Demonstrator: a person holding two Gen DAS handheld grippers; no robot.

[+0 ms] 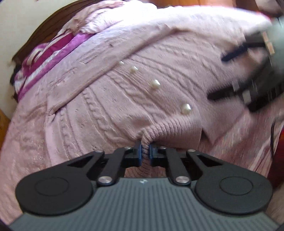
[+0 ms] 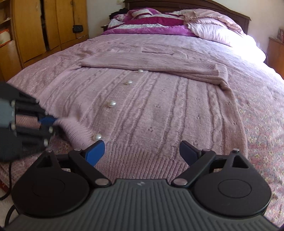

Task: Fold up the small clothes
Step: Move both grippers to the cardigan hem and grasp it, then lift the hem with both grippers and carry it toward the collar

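Observation:
A pink cable-knit cardigan (image 1: 142, 92) with pearl buttons (image 1: 185, 108) lies flat on the bed, its sleeves folded across its upper part (image 2: 150, 62). My left gripper (image 1: 145, 152) is shut on the ribbed hem, which bunches up between the blue pads. The right wrist view has this gripper (image 2: 51, 120) at the left, pinching the hem's corner. My right gripper (image 2: 142, 151) stands open just above the hem of the cardigan (image 2: 159, 110), with nothing between its fingers. It also shows blurred at the right edge of the left wrist view (image 1: 216, 77).
The pink bedspread (image 2: 257, 124) covers the whole bed. Pillows and a magenta quilt (image 2: 150, 26) are piled at the dark headboard (image 2: 230, 10). A wooden wardrobe (image 2: 44, 26) stands left of the bed, a nightstand (image 2: 276, 53) on the right. A black cable (image 2: 8, 177) hangs at lower left.

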